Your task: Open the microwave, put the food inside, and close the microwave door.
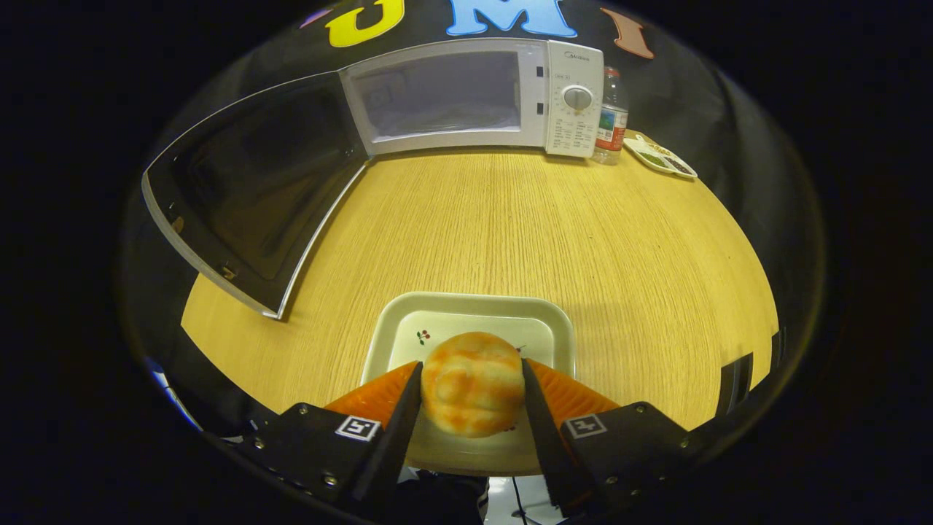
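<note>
A round golden bun (pixel 472 394) sits over a square cream plate (pixel 466 310) on the wooden table, near its front edge. My gripper (pixel 472 363) has a finger against each side of the bun, so it is shut on it. I cannot tell whether the bun rests on the plate or hangs just above it. Beyond the plate, at the back of the table, stands a white microwave (pixel 481 98) with its cavity showing. Its dark door (pixel 251 189) is swung wide open to the left, reaching forward over the table.
A water bottle (pixel 611 120) stands right beside the microwave's control panel. A small white dish (pixel 660 157) with bits of food lies further right, at the table's back edge. Bare wooden tabletop (pixel 510 226) stretches between the plate and the microwave.
</note>
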A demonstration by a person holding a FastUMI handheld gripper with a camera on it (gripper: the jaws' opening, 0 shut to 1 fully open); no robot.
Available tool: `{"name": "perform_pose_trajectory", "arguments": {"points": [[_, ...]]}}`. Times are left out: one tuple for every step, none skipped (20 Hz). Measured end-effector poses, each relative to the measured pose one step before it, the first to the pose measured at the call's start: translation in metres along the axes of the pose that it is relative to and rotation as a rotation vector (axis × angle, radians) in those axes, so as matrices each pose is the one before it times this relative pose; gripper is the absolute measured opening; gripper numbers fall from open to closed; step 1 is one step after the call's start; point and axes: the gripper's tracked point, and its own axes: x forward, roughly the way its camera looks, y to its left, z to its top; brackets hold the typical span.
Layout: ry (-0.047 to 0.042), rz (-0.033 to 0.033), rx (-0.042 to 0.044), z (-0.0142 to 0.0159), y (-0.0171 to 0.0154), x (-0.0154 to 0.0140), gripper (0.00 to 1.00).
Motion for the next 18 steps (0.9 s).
{"name": "perform_pose_trajectory", "arguments": {"points": [[0.00332, 0.00715, 0.00594, 0.00151, 0.00146, -0.00100, 0.76], [-0.00511, 0.00970, 0.00902, 0.00408, 0.00256, -0.00121, 0.77], [-0.01388, 0.01060, 0.01175, 0.00520, 0.00292, -0.00180, 0.76], [-0.01209, 0.01310, 0.01178, 0.00802, 0.00299, -0.00164, 0.77], [-0.01500, 0.01155, 0.01376, 0.00683, 0.00279, -0.00083, 0.76], [-0.01593, 0.01423, 0.01816, 0.01010, 0.00275, -0.00057, 0.76], [-0.02049, 0.01615, 0.02314, 0.00987, 0.00442, -0.00075, 0.76], [-0.02237, 0.00947, 0.01501, 0.00973, 0.00333, -0.00066, 0.76], [-0.02379, 0.01276, 0.00984, 0.01109, 0.00328, 0.00041, 0.76], [-0.02343, 0.01230, 0.01004, 0.01077, 0.00365, 0.00071, 0.77], [-0.02140, 0.01255, 0.01115, 0.00996, 0.00327, 0.00212, 0.76], [-0.01790, 0.01429, 0.01382, 0.01054, 0.00438, 0.00267, 0.76], [-0.01408, 0.01240, 0.01145, 0.00879, 0.00377, 0.00277, 0.76], [-0.01302, 0.01229, 0.01114, 0.00960, 0.00321, 0.00365, 0.76], [-0.01734, 0.00463, 0.00807, 0.00863, 0.00169, 0.00339, 0.76], [-0.02118, 0.00914, 0.00714, 0.01074, 0.00339, 0.00419, 0.76], [-0.01619, 0.00994, 0.01228, 0.00866, 0.00314, 0.00400, 0.76], [-0.01310, 0.01262, 0.01667, 0.00832, 0.00408, 0.00373, 0.76]]}}
